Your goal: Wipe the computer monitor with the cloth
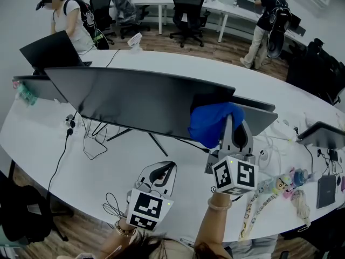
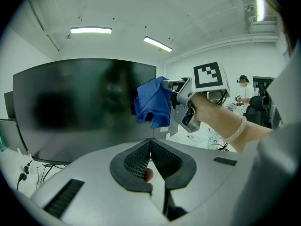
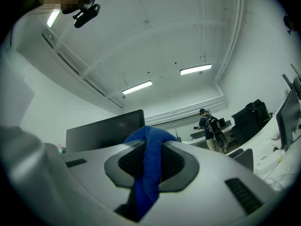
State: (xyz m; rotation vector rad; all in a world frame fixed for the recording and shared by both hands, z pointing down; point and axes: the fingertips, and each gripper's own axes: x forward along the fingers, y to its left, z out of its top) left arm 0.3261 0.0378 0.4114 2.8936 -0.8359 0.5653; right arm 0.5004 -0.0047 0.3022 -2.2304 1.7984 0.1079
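White curved desk [image 1: 178,166] runs through an office with black chairs [image 1: 187,15] and ceiling strip lights [image 3: 138,87]. One person [image 1: 69,20] stands beyond it at the left, another [image 1: 268,23] by the far desks. A dark monitor [image 1: 135,101] stands on it among cables. The right gripper [image 1: 230,124] pinches the blue cloth [image 1: 209,124], which bunches past its tips at the monitor's right edge. The left gripper [image 1: 159,172] hangs low before the screen, jaws pressed together, empty.
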